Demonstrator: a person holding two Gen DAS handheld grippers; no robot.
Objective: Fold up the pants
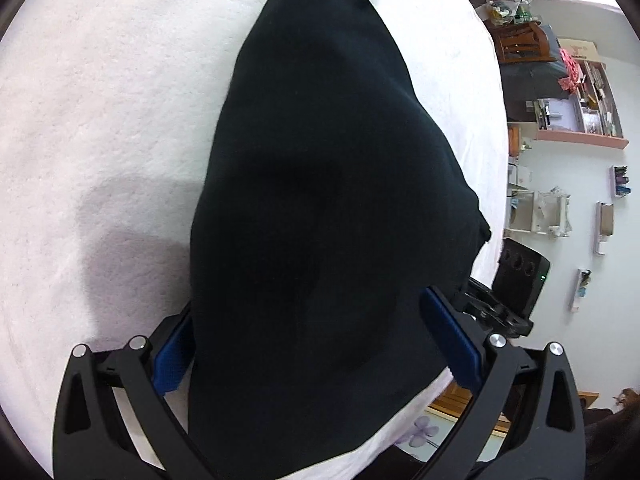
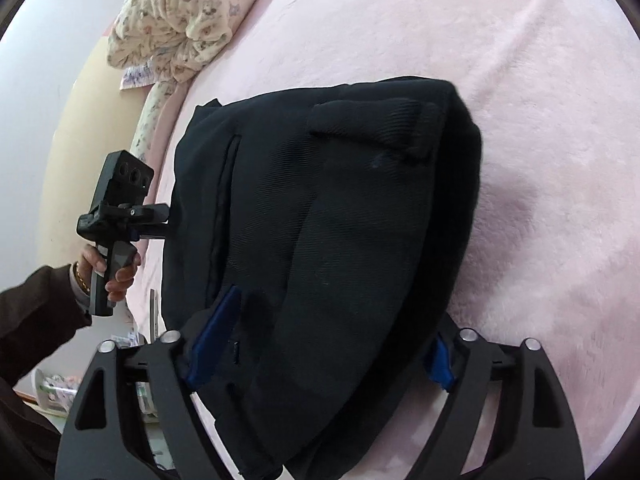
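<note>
Black pants (image 1: 320, 200) lie folded into a thick bundle on a pale pink fleece bed cover (image 1: 100, 120). In the left wrist view my left gripper (image 1: 308, 340) is open, its blue pads (image 1: 450, 344) wide apart on either side of the near end of the bundle. In the right wrist view the pants (image 2: 340, 220) show a pocket slit and a cuff folded on top. My right gripper (image 2: 324, 332) is open, its blue pads (image 2: 214, 340) straddling the near edge of the bundle. The left gripper's body (image 2: 120, 208), held in a hand, sits at the bundle's left side.
A floral quilt (image 2: 188, 20) is bunched at the far end of the bed. The pink cover (image 2: 540, 160) spreads to the right of the pants. Shelves and clutter (image 1: 576, 112) stand beyond the bed's edge, with the right gripper's body (image 1: 516, 280) near it.
</note>
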